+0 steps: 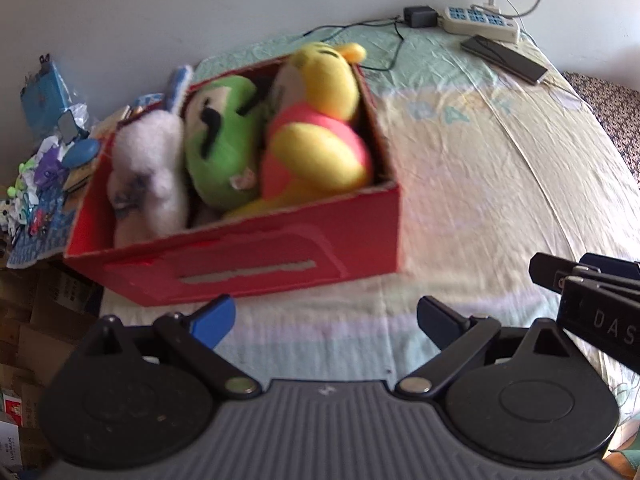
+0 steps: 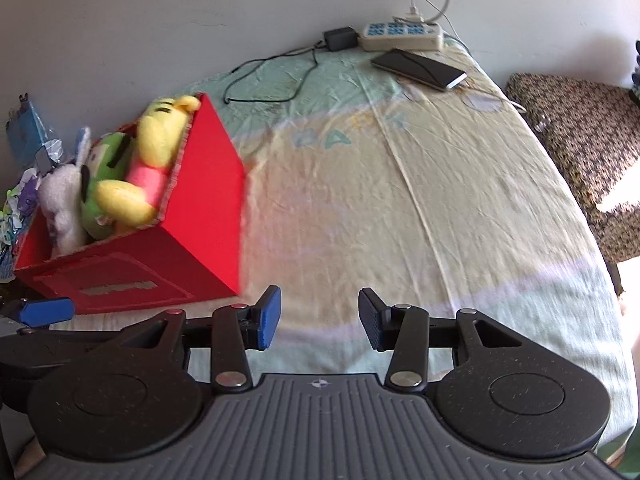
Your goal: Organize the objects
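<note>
A red box (image 1: 280,252) stands on the bed and holds three plush toys: a white one (image 1: 148,176), a green one (image 1: 220,140) and a yellow bear in a pink shirt (image 1: 316,120). The box also shows at the left of the right wrist view (image 2: 200,200). My left gripper (image 1: 326,320) is open and empty, just in front of the box. My right gripper (image 2: 319,318) is open and empty over the bare sheet, to the right of the box. Its fingers (image 1: 568,276) show at the right of the left wrist view.
The bed has a pale green and yellow sheet (image 2: 400,200). A power strip (image 2: 402,36), an adapter (image 2: 340,38) with its cable and a dark phone (image 2: 420,68) lie at the far edge by the wall. Clutter (image 1: 44,168) sits left of the box. A patterned seat (image 2: 580,140) stands right.
</note>
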Demonstrator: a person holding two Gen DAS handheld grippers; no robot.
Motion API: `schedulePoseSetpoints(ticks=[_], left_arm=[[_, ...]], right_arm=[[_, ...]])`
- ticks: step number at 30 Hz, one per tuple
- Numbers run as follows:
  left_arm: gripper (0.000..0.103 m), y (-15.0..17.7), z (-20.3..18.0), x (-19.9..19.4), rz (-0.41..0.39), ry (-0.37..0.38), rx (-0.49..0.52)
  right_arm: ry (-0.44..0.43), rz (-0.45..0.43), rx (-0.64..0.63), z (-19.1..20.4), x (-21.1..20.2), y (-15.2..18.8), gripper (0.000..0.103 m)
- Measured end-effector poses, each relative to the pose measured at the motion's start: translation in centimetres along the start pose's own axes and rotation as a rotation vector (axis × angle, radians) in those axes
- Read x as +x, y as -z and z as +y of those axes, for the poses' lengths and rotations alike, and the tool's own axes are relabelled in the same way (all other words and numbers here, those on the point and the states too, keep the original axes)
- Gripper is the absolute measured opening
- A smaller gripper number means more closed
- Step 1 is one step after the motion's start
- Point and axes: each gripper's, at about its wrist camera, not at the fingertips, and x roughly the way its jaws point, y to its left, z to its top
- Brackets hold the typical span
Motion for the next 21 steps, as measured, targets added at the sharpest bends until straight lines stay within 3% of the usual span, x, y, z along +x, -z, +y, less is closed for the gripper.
schedulePoseSetpoints(ticks=[4,21], left_arm=[[0.098,-0.8,2.3,-0.7,-0.041,-0.035,0.005],[0.098,-3.8,11.6,0.5,-0.084,-0.008,-0.083]], right_arm=[[-0.011,-0.015,-0.018,2.6,-0.2,-1.2,0.046],[-0.026,-0.064,-0.064,11.8,1.1,-4.5,0.046]])
